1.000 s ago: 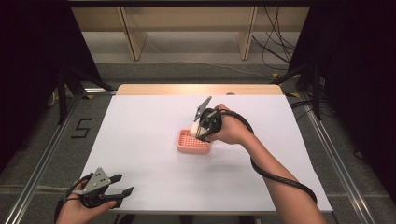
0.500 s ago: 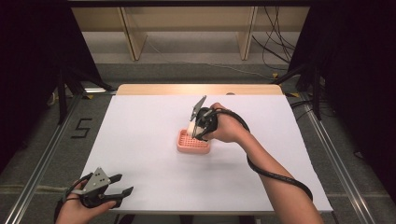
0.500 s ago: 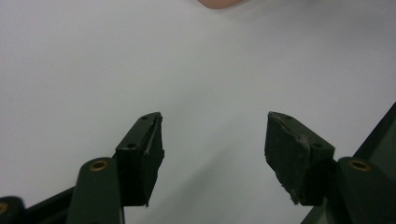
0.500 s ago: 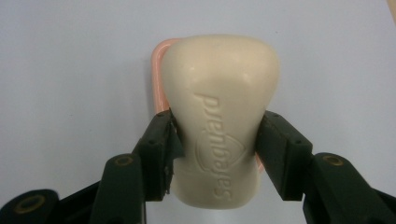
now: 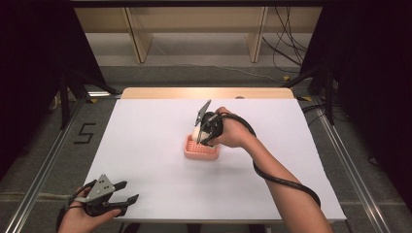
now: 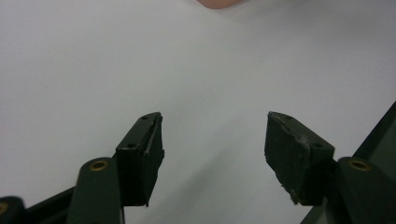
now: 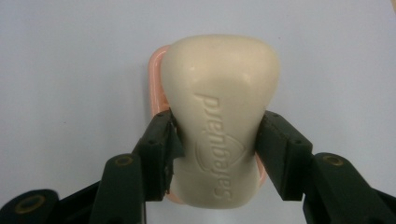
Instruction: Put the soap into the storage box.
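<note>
Cream-coloured and waxy-looking, the bar of soap (image 7: 219, 116) sits clamped across its narrow waist between the two black jaws of the right tool (image 7: 217, 140), directly above the pink soap dish (image 5: 200, 148), which lies near the middle of the white worktop (image 5: 145, 145). From the high view the bar (image 5: 197, 132) hangs just over the dish; whether it already touches the dish cannot be told. The soap looks stiff and solid, fairly light for one tool, but smooth and probably slippery, so a grip at the pinched-in waist, where the sides curve inward, seems the surest hold; a hard squeeze could dent or mark the surface. Pressed into the face of the bar is the brand word "Safeguard", with a shield-like outline embossed beside it; it reads along the bar's length and appears turned on its side in the right gripper view. The dish shows a ridged or slotted floor and looks like light plastic that could slide on the smooth sheet. The left tool (image 5: 104, 199) rests at the near left corner of the worktop, its jaws standing wide apart and holding nothing.
</note>
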Demonstrator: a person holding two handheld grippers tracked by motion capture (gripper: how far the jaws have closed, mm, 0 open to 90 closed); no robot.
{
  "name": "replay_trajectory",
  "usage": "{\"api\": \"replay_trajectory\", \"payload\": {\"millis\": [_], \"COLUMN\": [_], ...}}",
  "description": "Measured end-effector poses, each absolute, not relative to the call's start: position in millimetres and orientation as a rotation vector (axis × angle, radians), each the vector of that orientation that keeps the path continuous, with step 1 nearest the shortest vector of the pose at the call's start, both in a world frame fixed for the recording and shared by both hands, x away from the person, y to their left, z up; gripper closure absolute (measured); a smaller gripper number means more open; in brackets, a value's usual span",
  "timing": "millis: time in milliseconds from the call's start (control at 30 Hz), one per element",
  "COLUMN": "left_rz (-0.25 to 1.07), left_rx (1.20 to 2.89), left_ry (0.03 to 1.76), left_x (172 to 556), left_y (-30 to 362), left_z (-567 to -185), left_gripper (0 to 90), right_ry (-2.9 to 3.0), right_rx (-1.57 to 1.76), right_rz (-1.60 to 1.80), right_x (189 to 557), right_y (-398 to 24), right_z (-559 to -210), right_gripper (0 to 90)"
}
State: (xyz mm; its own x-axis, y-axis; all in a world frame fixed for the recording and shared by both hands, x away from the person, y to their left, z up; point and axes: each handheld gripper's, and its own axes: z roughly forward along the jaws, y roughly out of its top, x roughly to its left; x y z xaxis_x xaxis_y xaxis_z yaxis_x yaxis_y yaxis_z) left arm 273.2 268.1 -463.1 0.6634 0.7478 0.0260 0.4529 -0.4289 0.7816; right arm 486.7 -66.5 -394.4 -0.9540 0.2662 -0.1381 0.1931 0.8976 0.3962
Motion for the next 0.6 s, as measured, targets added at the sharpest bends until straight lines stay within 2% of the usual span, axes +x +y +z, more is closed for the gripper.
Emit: {"api": "replay_trajectory", "payload": {"millis": [600], "left_rz": [0.469], "left_rx": [2.101], "left_ry": [0.925], "left_x": [273], "left_y": [268], "left_z": [-463], "left_gripper": [36.6], "right_ry": [2.868], "right_rx": [0.340], "right_rz": [0.520], "right_x": [492], "right_y": [-60], "right_z": [-410], "right_gripper": [49.7]}}
